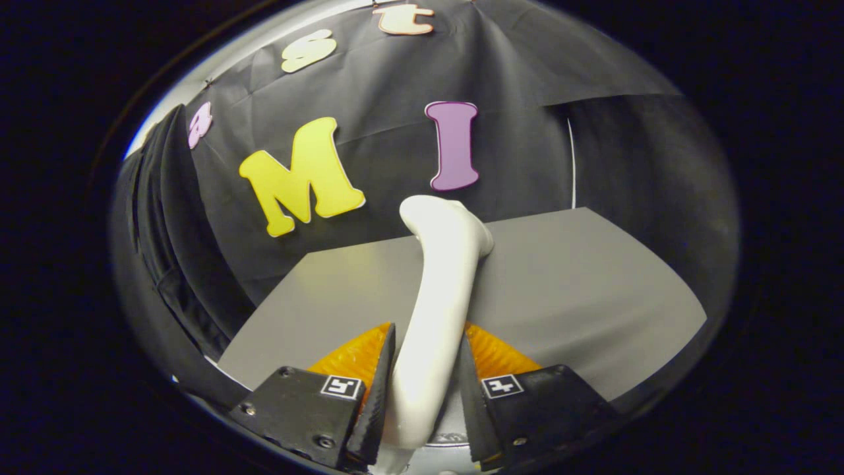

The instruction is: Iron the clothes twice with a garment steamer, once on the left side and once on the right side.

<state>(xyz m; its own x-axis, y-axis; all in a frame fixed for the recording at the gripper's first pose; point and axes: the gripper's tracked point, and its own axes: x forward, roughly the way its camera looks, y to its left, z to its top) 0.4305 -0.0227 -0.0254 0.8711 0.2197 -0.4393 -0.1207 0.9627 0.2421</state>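
A white garment steamer (438, 290) stands up between my fingers, its handle running from the jaws up to a rounded head above the grey table (580, 284). My gripper (425, 379) is shut on the steamer's handle, both fingers pressing its sides. A dark garment (168, 218) hangs to the left of the table, its folds seen edge-on against the booth wall.
The grey table stretches ahead and to the right of the fingers, with its far edge against the black cloth wall (514, 79). A thin pale line (572, 165) runs down the wall beyond the table's right rear corner.
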